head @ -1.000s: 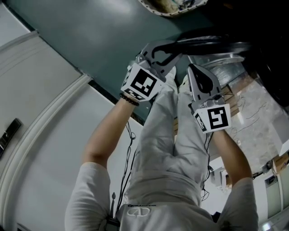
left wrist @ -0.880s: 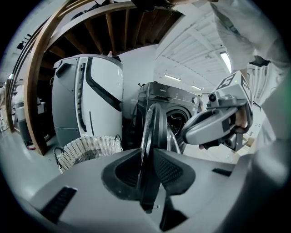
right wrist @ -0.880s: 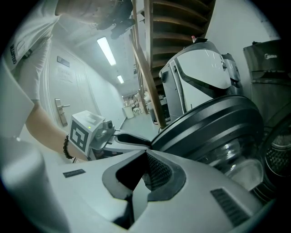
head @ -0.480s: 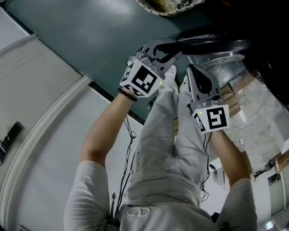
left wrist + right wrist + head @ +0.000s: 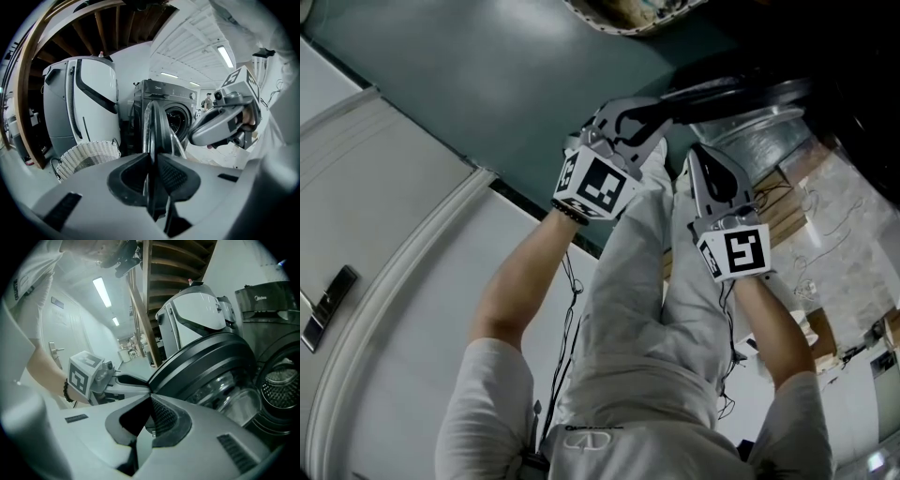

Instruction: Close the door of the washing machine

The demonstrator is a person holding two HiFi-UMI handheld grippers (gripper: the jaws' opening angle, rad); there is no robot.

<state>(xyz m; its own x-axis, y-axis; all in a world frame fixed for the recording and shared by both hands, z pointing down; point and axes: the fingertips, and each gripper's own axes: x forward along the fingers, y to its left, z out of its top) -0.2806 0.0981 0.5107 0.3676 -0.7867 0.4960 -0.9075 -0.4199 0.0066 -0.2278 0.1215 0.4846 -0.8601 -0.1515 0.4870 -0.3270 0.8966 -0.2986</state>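
Observation:
The washing machine point(image 5: 171, 96) is dark grey, and its round door point(image 5: 206, 364) hangs open with a black rim and a glass bowl. In the left gripper view the door's rim point(image 5: 153, 126) runs edge-on between my jaws. My left gripper point(image 5: 153, 157) has just been closing and its pads now press on that rim from both sides. The head view shows it point(image 5: 664, 108) reaching to the door point(image 5: 750, 94). My right gripper point(image 5: 150, 395) is shut and holds nothing. It sits just beside the door's rim, to the right of the left gripper point(image 5: 140, 383).
A tall white appliance point(image 5: 79, 103) stands left of the washing machine, with a white wicker basket point(image 5: 89, 157) at its foot. The open drum point(image 5: 180, 119) lies behind the door. The person's light trousers point(image 5: 647, 309) fill the middle of the head view.
The left gripper's jaws have narrowed from a wide gap onto the door's rim. The right gripper has shifted slightly and stays shut.

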